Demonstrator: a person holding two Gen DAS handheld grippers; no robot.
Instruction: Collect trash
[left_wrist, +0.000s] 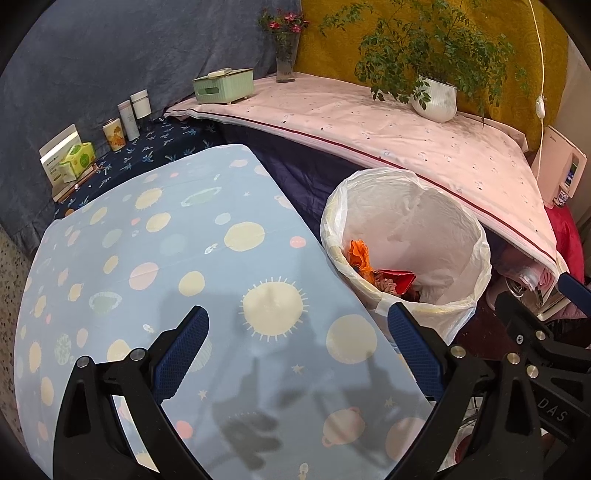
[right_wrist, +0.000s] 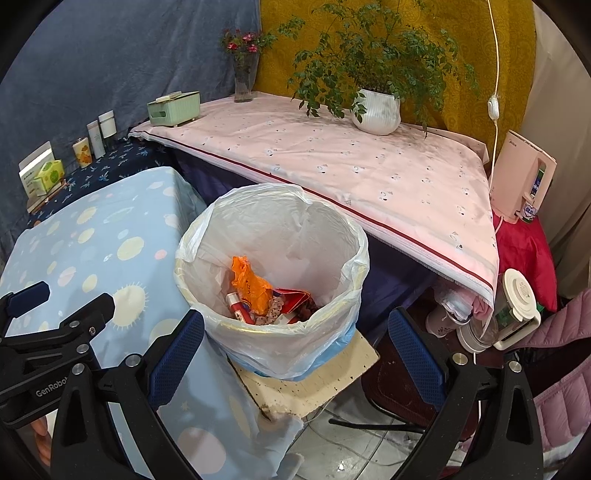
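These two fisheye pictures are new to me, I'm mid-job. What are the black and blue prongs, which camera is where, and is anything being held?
There is no robot arm here. A person carries a hand-held two-finger gripper in each hand, and each gripper has a camera looking forward along its fingers.

The left wrist view shows the left gripper over the blue planet-print tablecloth. Its blue-padded jaws stand wide apart with nothing between them.

The right wrist view shows the right gripper just in front of the lined trash bin. It is also open and empty. The left gripper appears at that picture's left edge.

Inside the bin lie an orange wrapper, a red packet and other scraps. No loose trash shows on the visible part of the tablecloth. Behind, a pink cloth carries a potted plant.
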